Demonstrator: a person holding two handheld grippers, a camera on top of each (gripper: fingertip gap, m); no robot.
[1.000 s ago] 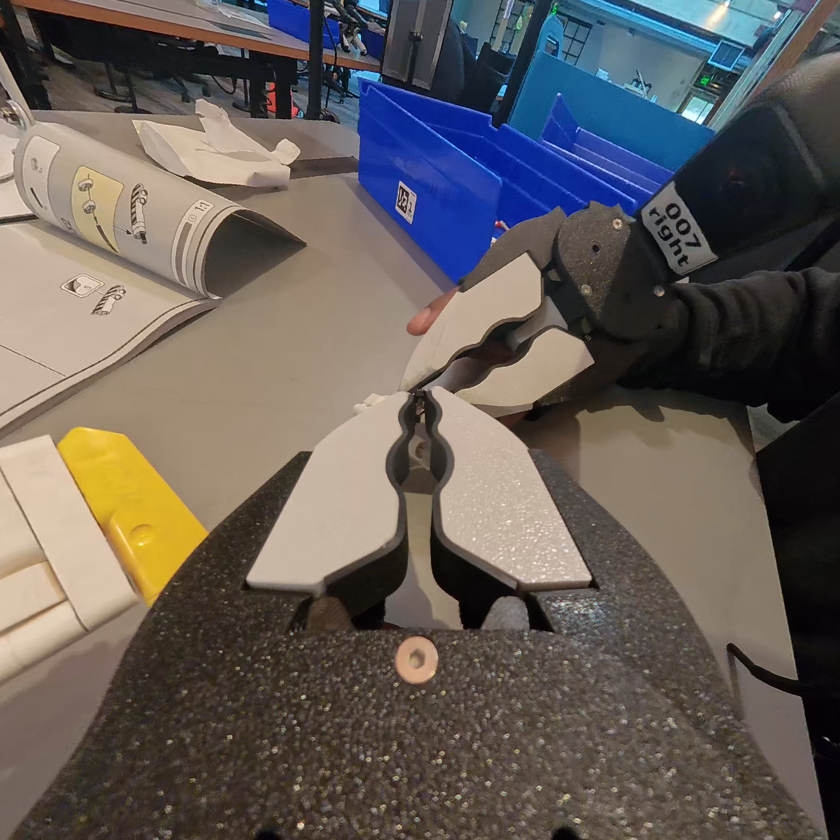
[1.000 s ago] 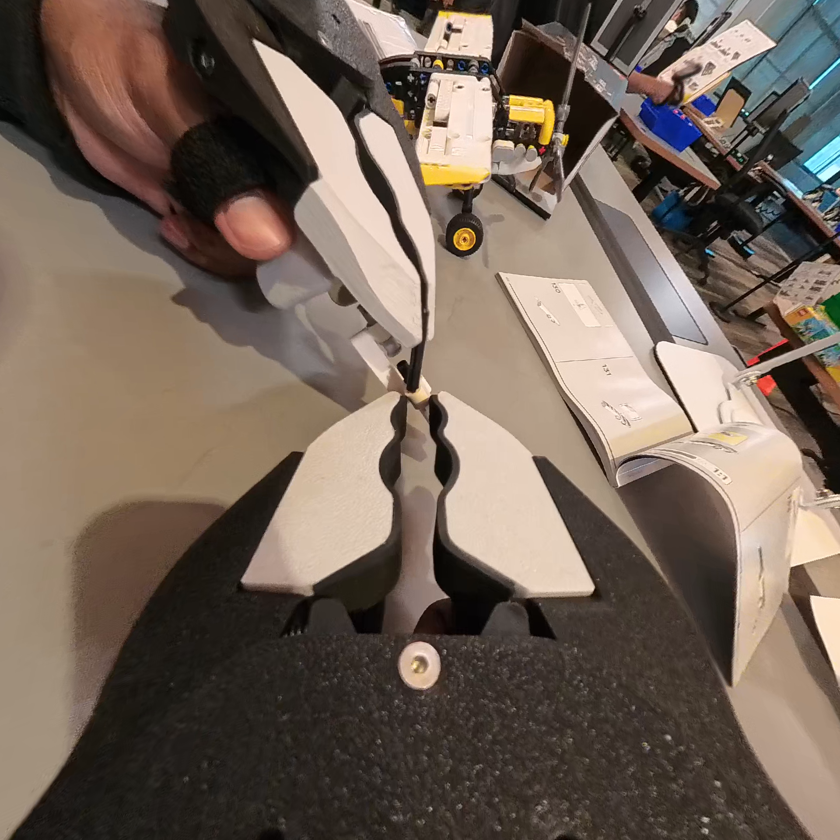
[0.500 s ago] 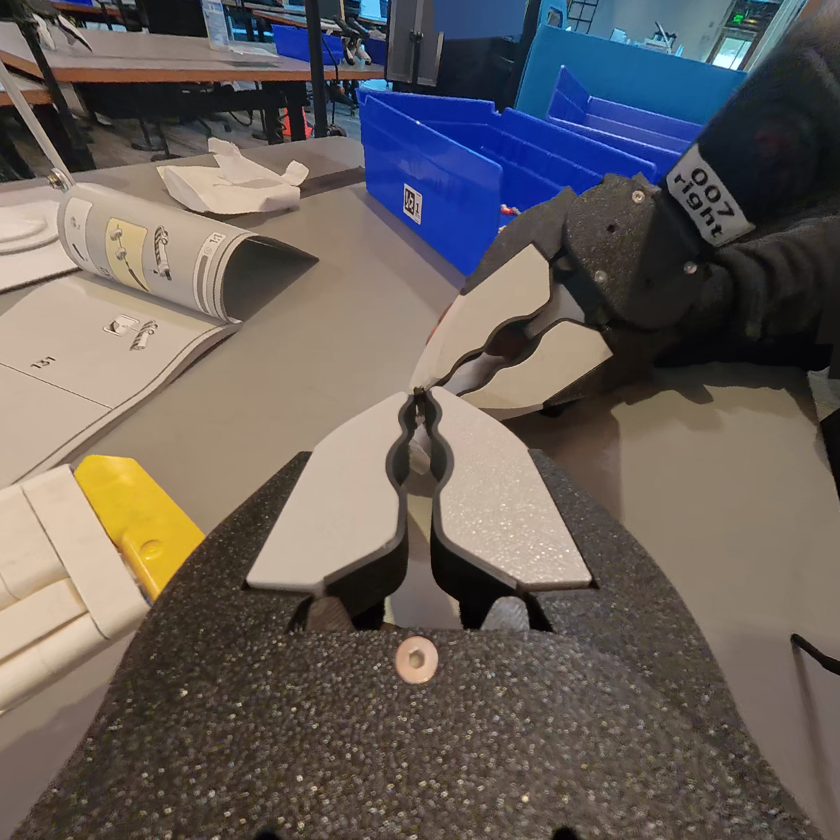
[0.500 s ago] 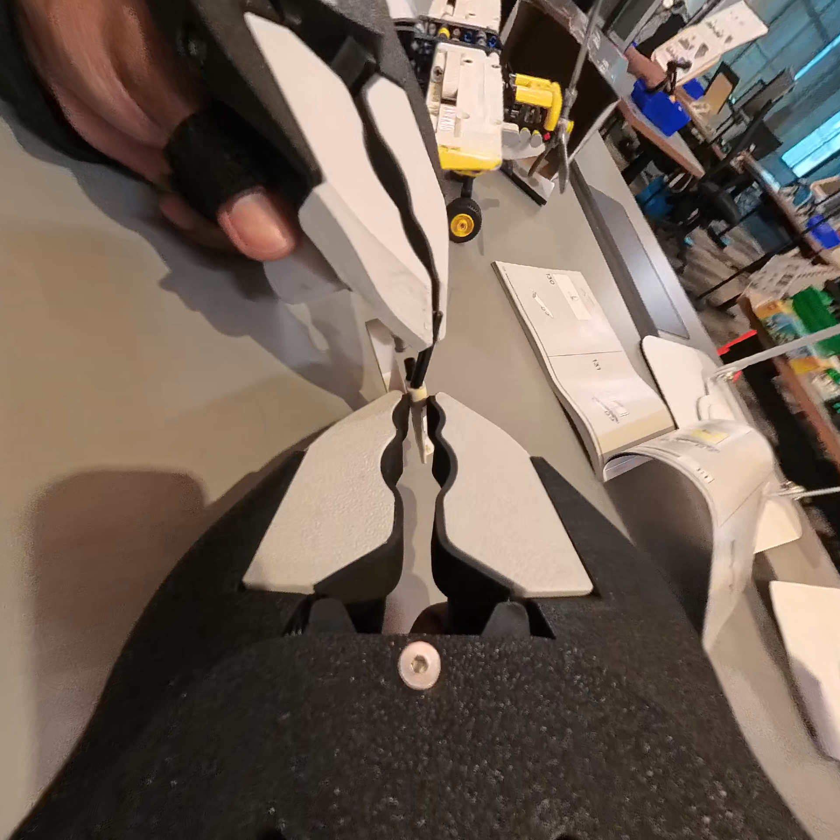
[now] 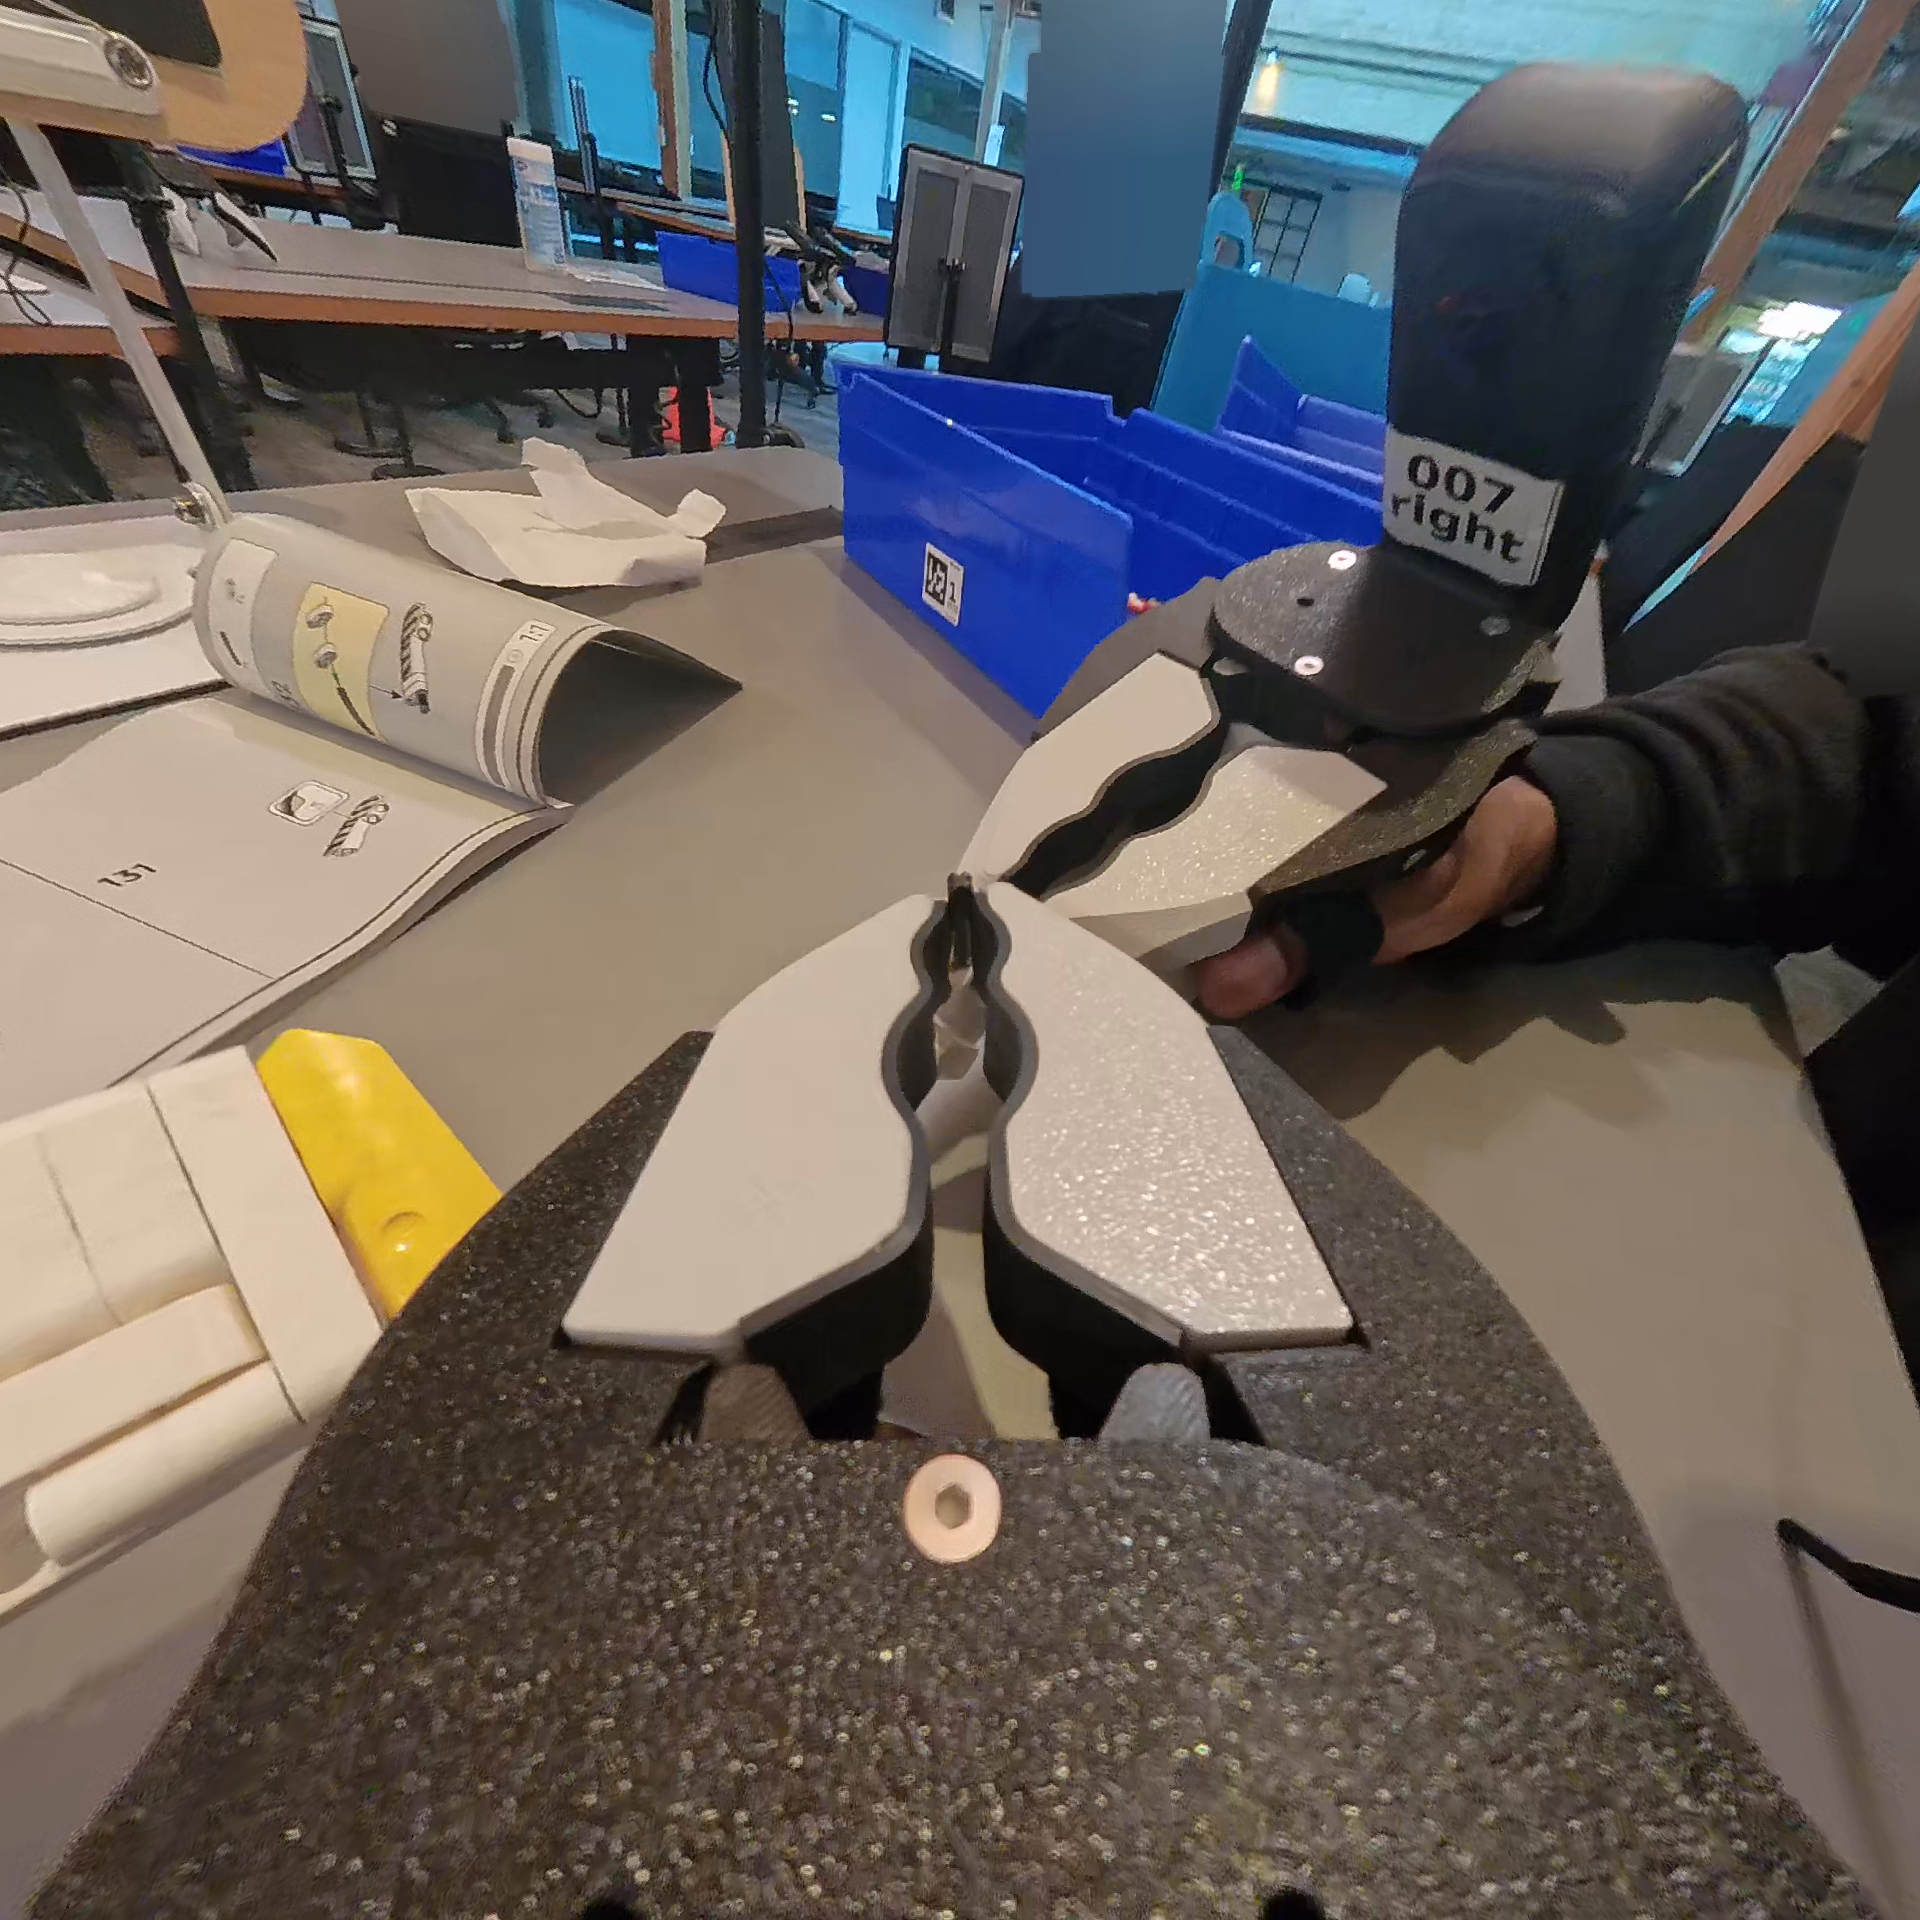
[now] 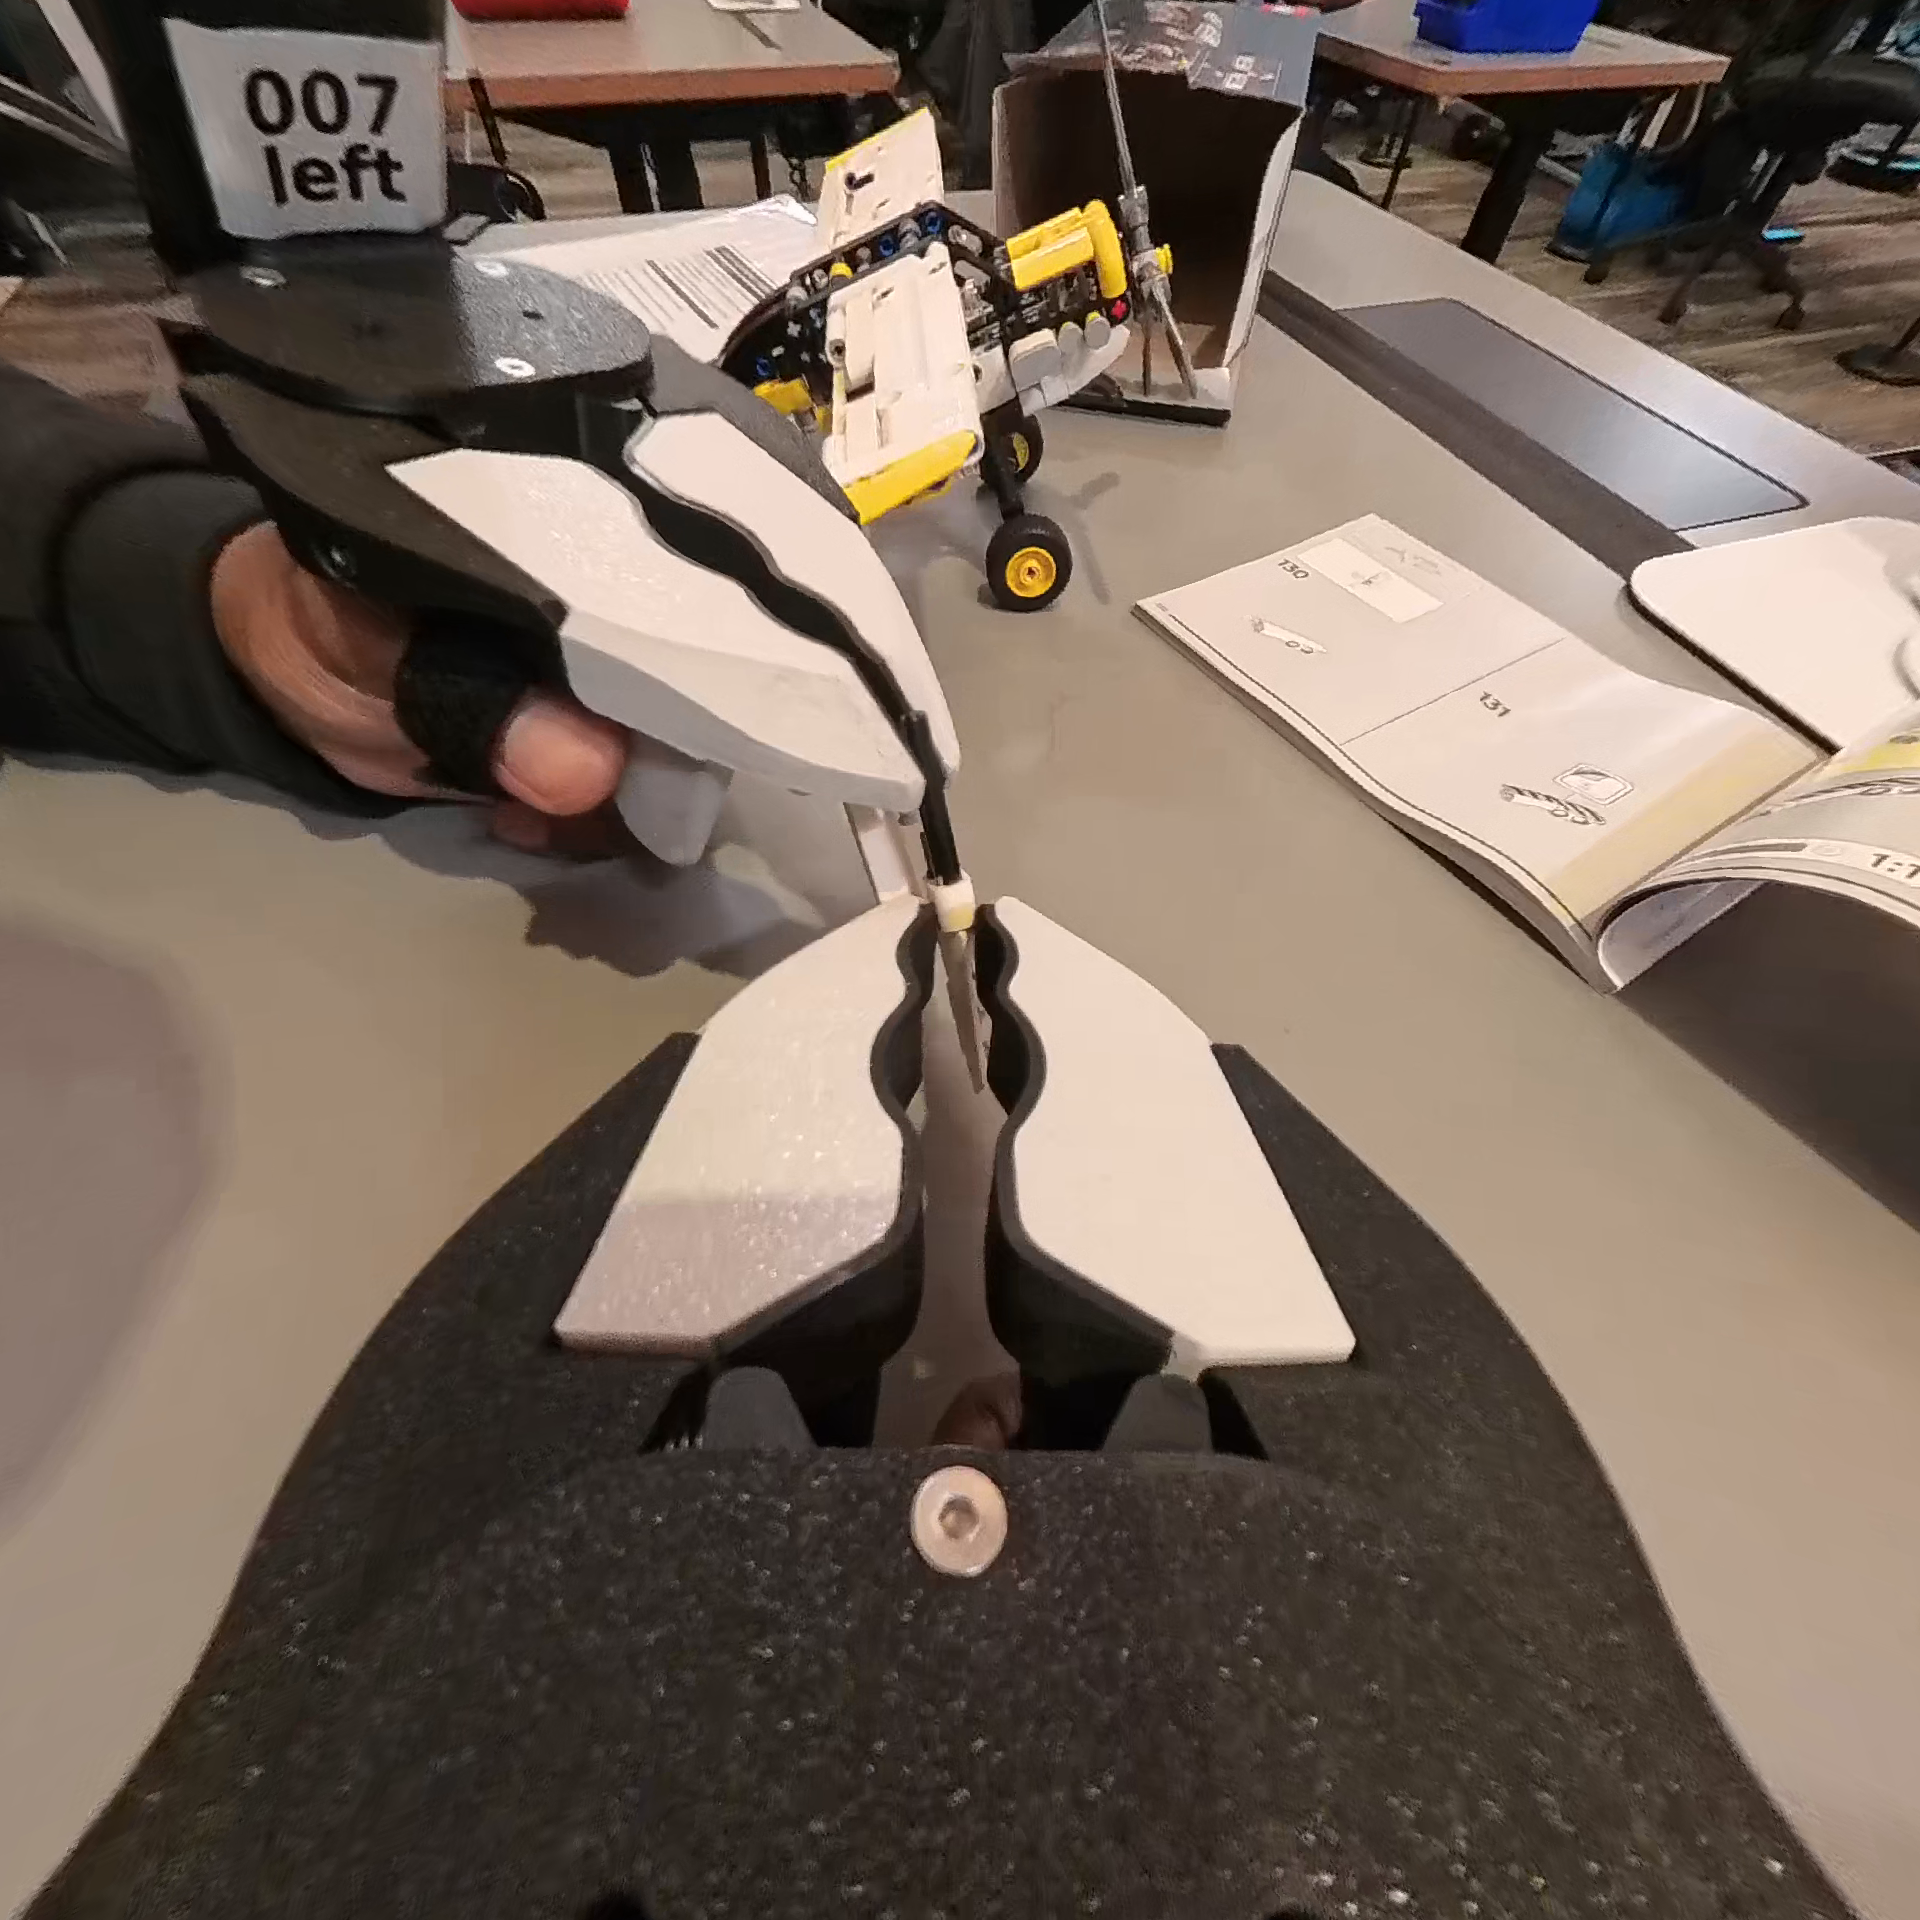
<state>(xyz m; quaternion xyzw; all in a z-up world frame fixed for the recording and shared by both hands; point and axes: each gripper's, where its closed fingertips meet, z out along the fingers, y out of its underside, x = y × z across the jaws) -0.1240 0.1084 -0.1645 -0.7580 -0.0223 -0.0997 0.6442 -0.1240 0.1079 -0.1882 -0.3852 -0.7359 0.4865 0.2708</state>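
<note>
My left gripper (image 5: 961,906) is shut on a thin black rod (image 5: 962,930); it also shows in the right wrist view (image 6: 928,753), tips pointing down. The rod (image 6: 940,831) runs from its tips into a small white bush (image 6: 954,902). My right gripper (image 6: 956,916) is shut on that white piece, whose thin blade-like end (image 6: 968,1013) lies between the pads. In the left wrist view the right gripper (image 5: 987,878) meets my left fingertips tip to tip, with the white piece (image 5: 961,1029) showing below the rod. Both hang just above the grey table (image 6: 1195,831).
An open instruction booklet (image 5: 260,790) (image 6: 1455,686) lies on the table. A white and yellow brick aeroplane (image 6: 925,353) stands at the back by a cardboard box (image 6: 1143,187). Blue bins (image 5: 997,540), crumpled paper (image 5: 561,530), and a white and yellow part (image 5: 208,1226) lie around. The tips of both grippers are at nearly the same place.
Both grippers rolled upright and rose a little while staying tip to tip. The rod stays in the white bush. The right pads closed slightly on the white piece.
</note>
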